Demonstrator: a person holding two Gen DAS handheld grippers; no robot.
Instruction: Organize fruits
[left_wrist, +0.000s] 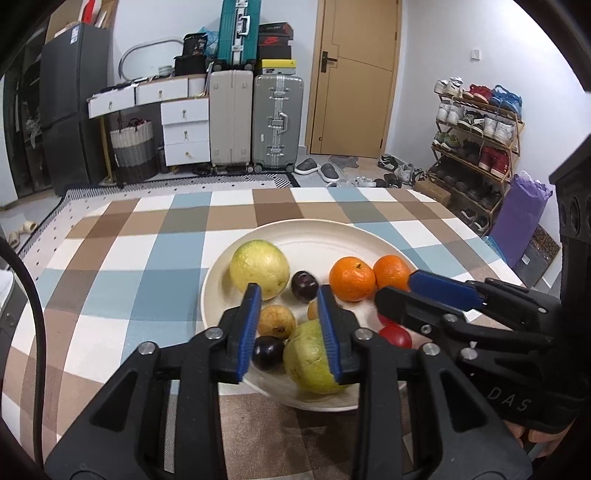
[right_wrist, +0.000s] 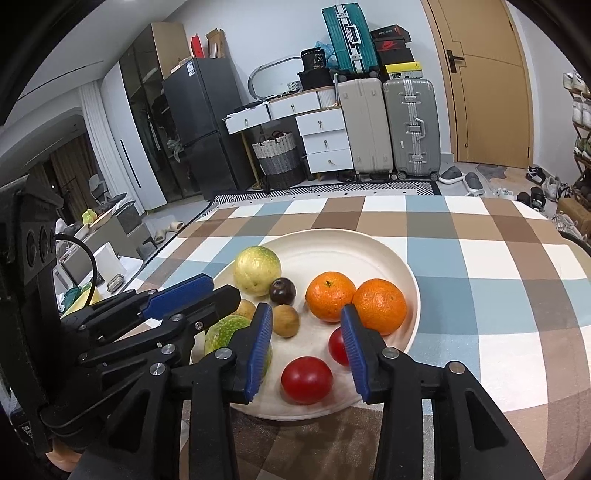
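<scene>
The left hand-held gripper (left_wrist: 286, 295) hovers over the near left part of the plate (left_wrist: 314, 236) with its blue-padded fingers (left_wrist: 251, 325) apart and nothing clamped between them. Through the gap show a dark plum (left_wrist: 266, 352) and a small brownish fruit (left_wrist: 276, 321); the right-hand finger stands in front of a green guava (left_wrist: 310, 363), though contact cannot be told.

The right hand-held gripper (right_wrist: 304, 317) hangs over the near right part of the same plate, its jaws also parted and empty. A red tomato (right_wrist: 306, 379) lies low in the gap between the pads, untouched. A second tomato (right_wrist: 337, 346) is half hidden behind the right finger, whose tip stands in front of the edge of an orange (right_wrist: 380, 305).

The fruits all rest on the cream plate. A pale yellow-green guava (left_wrist: 258, 267) sits at the far left, with a second dark plum (left_wrist: 304, 282) beside it. Two oranges lie side by side towards the right, the other one (right_wrist: 330, 295) touching or nearly touching its neighbour.

The plate stands on a desk covered by a checked cloth (left_wrist: 147, 258) in blue, brown and white squares. Beyond the desk stand suitcases (left_wrist: 255, 122), white drawers (left_wrist: 184, 129), a wooden door (left_wrist: 354, 74) and a shoe rack (left_wrist: 476, 140).
</scene>
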